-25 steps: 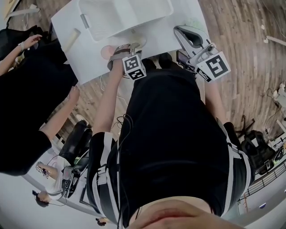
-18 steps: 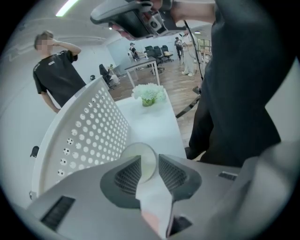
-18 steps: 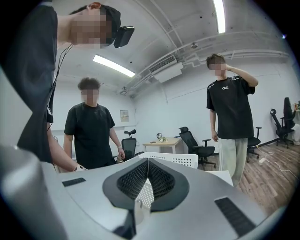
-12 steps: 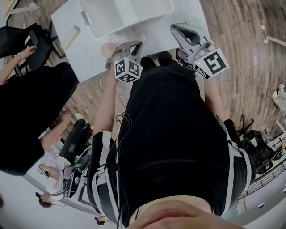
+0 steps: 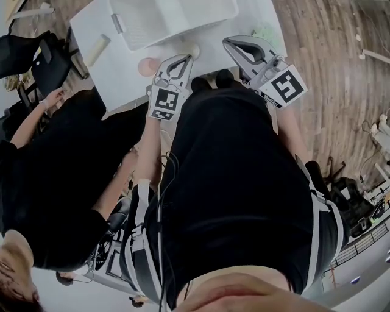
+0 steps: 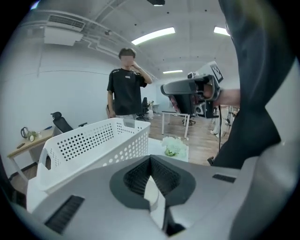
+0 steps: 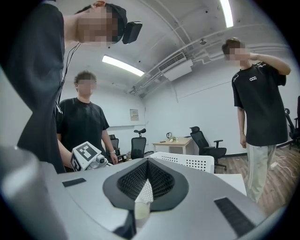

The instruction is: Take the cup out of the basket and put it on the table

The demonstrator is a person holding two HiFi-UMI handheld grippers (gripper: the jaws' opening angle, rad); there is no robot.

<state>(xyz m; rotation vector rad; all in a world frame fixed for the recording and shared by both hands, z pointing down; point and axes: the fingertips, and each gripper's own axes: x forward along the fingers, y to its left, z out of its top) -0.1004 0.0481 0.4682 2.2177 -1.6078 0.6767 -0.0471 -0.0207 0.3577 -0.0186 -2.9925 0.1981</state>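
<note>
In the head view a pale cup [image 5: 191, 50] stands on the white table [image 5: 125, 73], just in front of the white perforated basket [image 5: 170, 18]. A pinkish cup [image 5: 147, 66] stands to its left near the table edge. My left gripper [image 5: 181, 60] hovers over the table's near edge, a little short of the pale cup, shut and empty. My right gripper [image 5: 231, 44] is held to the right, also shut with nothing in it. In the left gripper view the closed left gripper [image 6: 151, 160] points past the basket [image 6: 93, 140]. The right gripper view shows the right gripper [image 7: 147, 163] shut.
A green-and-white bunch [image 5: 265, 30] lies at the table's right corner. A beige roll [image 5: 97, 50] lies on its left part. A seated person in black [image 5: 55, 183] is close on my left, another person [image 6: 124, 89] stands beyond the basket. Wooden floor surrounds the table.
My left gripper's jaws have shut and it has drawn back from the pale cup, which stays on the table. The person at my left has leaned in closer.
</note>
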